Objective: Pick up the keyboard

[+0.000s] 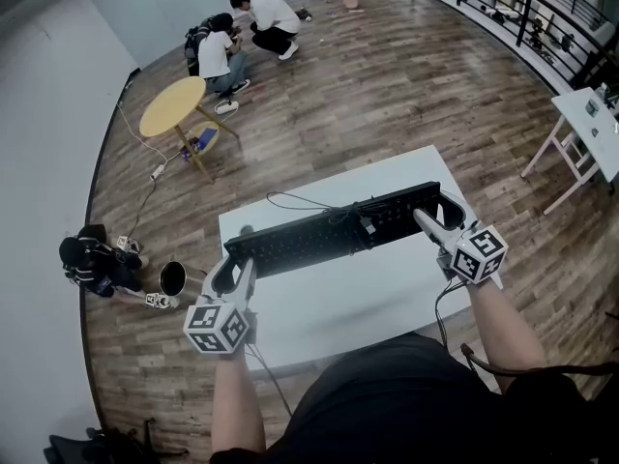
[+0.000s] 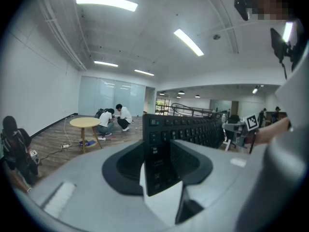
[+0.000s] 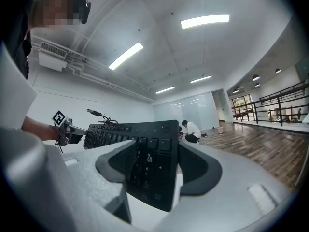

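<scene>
Bright, even indoor light is filling all three views. Long ceiling light strips are glowing overhead in both gripper views, slightly blown out to pure white. In the head view, the white table is reflecting strongly, with only a faint soft shadow under the keyboard. Fisheye distortion is curving the wooden floor and the railing, and dark vignetting is rounding the corners. Nearest the lens, the left gripper and the right gripper are looking soft and out of focus.
</scene>
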Motion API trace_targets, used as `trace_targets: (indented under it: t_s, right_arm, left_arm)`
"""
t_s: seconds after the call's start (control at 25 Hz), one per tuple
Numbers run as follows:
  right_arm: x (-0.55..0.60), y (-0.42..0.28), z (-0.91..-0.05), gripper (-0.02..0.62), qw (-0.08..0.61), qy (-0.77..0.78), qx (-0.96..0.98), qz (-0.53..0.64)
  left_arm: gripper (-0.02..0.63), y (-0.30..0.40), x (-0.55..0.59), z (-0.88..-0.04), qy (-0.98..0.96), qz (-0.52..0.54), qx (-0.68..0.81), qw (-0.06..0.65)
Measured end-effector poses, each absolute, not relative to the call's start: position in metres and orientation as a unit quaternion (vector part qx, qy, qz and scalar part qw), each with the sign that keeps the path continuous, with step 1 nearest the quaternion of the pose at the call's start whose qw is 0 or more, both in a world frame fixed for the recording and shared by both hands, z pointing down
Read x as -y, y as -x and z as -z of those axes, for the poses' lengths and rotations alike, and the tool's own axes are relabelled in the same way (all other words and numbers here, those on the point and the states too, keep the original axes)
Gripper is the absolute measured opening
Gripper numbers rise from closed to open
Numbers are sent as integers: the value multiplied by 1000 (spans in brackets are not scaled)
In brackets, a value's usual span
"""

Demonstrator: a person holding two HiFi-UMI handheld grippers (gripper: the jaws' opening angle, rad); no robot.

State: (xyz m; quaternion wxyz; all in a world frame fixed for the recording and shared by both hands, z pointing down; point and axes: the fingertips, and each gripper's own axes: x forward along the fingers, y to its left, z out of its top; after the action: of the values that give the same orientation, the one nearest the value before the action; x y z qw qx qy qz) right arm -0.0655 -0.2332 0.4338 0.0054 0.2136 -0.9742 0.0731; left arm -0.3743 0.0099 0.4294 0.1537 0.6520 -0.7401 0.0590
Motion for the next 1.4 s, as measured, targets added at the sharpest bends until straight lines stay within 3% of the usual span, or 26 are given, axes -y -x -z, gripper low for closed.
trace_targets:
  t_s: [0.6,1.4]
  right_arm:
    - [230,67,-384,262,-42,-204,977,-39]
    - [223,81,-352,259,-76,-189,979,-18]
  left_arm:
    - [173,375,-17,-383,-652,-51,750,99]
    - [175,385,-30,-362,-639,-47,763,81]
